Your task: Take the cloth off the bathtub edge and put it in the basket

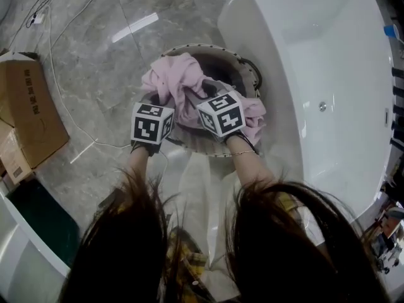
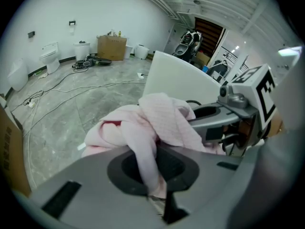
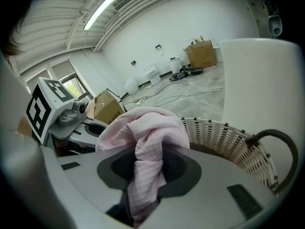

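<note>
Left gripper view is showing the left gripper (image 2: 153, 187) clenching a thin fold of the pink cloth (image 2: 162, 118), with its jaws nearly together. Right gripper view is showing the right gripper (image 3: 143, 190) grasping a thicker, rope-like fold of the same cloth, with its jaws standing a little wider. From each pinch the fabric is rising and spilling forward in a bunched heap.

Head view is showing the cloth hanging over the mouth of the wicker basket (image 1: 243, 65). Its long axis is running from gripper to gripper, from upper left to lower right, and one end is drooping past the left rim. The basket is standing on the grey floor (image 1: 95, 62), touching the side of the white bathtub (image 1: 328, 55).

The marker cubes are hiding both sets of jaws in the head view. The cloth is covering most of the basket's inside, so whether it is touching the bottom cannot be told. The person's hair is blocking the lower frame.
</note>
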Action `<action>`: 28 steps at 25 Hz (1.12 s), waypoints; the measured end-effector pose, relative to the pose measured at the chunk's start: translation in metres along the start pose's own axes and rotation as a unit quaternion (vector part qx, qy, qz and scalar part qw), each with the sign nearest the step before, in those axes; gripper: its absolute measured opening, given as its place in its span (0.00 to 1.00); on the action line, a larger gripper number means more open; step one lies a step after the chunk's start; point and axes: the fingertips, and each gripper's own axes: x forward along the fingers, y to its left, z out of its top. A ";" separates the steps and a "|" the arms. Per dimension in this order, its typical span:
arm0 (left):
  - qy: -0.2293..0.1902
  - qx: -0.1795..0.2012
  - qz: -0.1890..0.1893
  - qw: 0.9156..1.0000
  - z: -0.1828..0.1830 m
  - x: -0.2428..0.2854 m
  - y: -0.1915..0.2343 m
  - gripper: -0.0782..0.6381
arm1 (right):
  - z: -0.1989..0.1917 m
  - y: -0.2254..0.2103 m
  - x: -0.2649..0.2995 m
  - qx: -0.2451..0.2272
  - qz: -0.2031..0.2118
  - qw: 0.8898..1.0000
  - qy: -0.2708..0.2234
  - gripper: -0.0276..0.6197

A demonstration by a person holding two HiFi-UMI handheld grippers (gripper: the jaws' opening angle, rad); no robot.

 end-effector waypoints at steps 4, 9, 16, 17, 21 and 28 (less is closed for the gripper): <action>0.010 0.005 -0.006 1.000 -0.007 0.009 -0.008 0.18 | -0.014 -0.008 -0.001 0.002 -0.003 1.000 0.015 0.24; 0.024 0.012 -0.021 0.999 -0.019 0.025 -0.025 0.18 | -0.040 -0.026 -0.007 0.017 -0.018 0.999 0.036 0.26; 0.037 0.012 -0.031 0.999 -0.028 0.037 -0.040 0.18 | -0.058 -0.037 -0.015 0.029 -0.029 0.998 0.051 0.27; 0.039 0.013 -0.033 0.999 -0.029 0.038 -0.043 0.18 | -0.061 -0.038 -0.017 0.029 -0.030 0.998 0.053 0.27; 0.046 0.016 -0.045 0.998 -0.032 0.045 -0.057 0.18 | -0.071 -0.047 -0.025 0.032 -0.039 0.997 0.065 0.27; 0.065 0.024 -0.053 0.996 -0.037 0.053 -0.068 0.26 | -0.087 -0.071 -0.043 0.041 -0.067 0.993 0.085 0.31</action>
